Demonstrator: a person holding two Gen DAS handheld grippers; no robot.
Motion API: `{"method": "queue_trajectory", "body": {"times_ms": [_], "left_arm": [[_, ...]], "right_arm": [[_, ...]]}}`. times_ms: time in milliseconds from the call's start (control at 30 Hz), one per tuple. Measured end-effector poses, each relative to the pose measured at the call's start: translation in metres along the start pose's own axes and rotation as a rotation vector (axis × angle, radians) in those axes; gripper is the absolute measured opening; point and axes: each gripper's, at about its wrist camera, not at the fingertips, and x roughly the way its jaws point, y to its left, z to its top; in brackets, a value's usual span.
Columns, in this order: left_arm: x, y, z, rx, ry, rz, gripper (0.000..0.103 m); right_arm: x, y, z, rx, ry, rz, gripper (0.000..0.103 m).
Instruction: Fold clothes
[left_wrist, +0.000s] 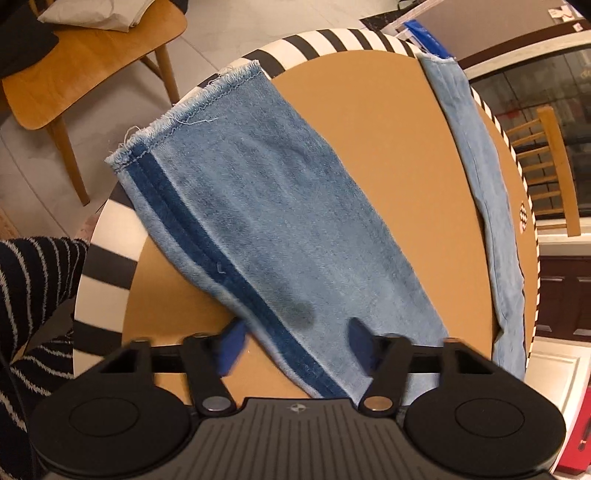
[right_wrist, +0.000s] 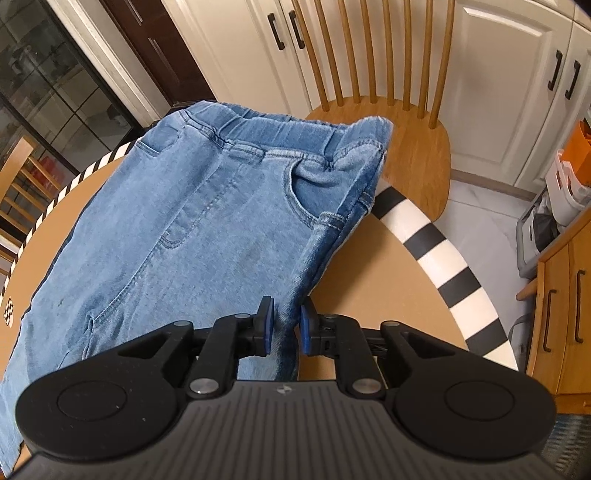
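A pair of light blue jeans lies on the round brown table (left_wrist: 388, 147) with a black-and-white striped rim. In the left wrist view one jeans leg (left_wrist: 258, 206) runs diagonally, its frayed hem hanging over the far-left rim; the other leg (left_wrist: 480, 166) lies along the right edge. My left gripper (left_wrist: 295, 343) stands open astride the near part of that leg, close above it, its blue pads blurred. In the right wrist view the waistband end of the jeans (right_wrist: 207, 206) spreads toward the far rim. My right gripper (right_wrist: 286, 325) is shut on a raised ridge of the side seam.
A wooden chair (left_wrist: 81, 74) with pale cloth on it stands beyond the table at left. A striped sleeve (left_wrist: 33, 295) is at the left edge. A spindle-back chair (right_wrist: 410, 147) stands behind the waistband, with white cabinets (right_wrist: 498, 92) and a wooden cupboard (right_wrist: 565, 314) to the right.
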Motion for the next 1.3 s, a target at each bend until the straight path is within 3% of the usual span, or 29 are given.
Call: {"method": "queue_trajectory", "body": {"times_ms": [33,67,100,633,967,1200,1300], "left_arm": [[0.002,0.002,0.001,-0.004,0.013,-0.008,0.02],[0.005,0.005,0.002,-0.016,0.036,-0.017,0.008],[0.008,0.009,0.002,-0.029,0.062,-0.027,0.006],[-0.003,0.016,-0.008,0.037,0.041,-0.049,0.005],[-0.015,0.028,-0.003,0.041,0.044,-0.091,0.005],[-0.023,0.028,0.011,0.054,0.031,-0.097,0.005],[-0.01,0.035,0.048,0.062,0.031,-0.084,0.005]], "right_arm": [[0.0,0.0,-0.001,0.0,0.002,-0.002,0.017],[0.001,0.0,-0.001,0.0,0.004,-0.004,0.018],[0.001,0.0,-0.002,-0.001,0.004,-0.006,0.018],[-0.003,0.0,-0.004,-0.005,-0.001,-0.002,0.017],[-0.016,-0.005,-0.011,-0.013,-0.037,0.062,0.008],[-0.028,-0.028,-0.027,0.055,-0.029,0.165,0.008],[-0.032,-0.038,-0.033,0.078,-0.023,0.196,0.008]]}}
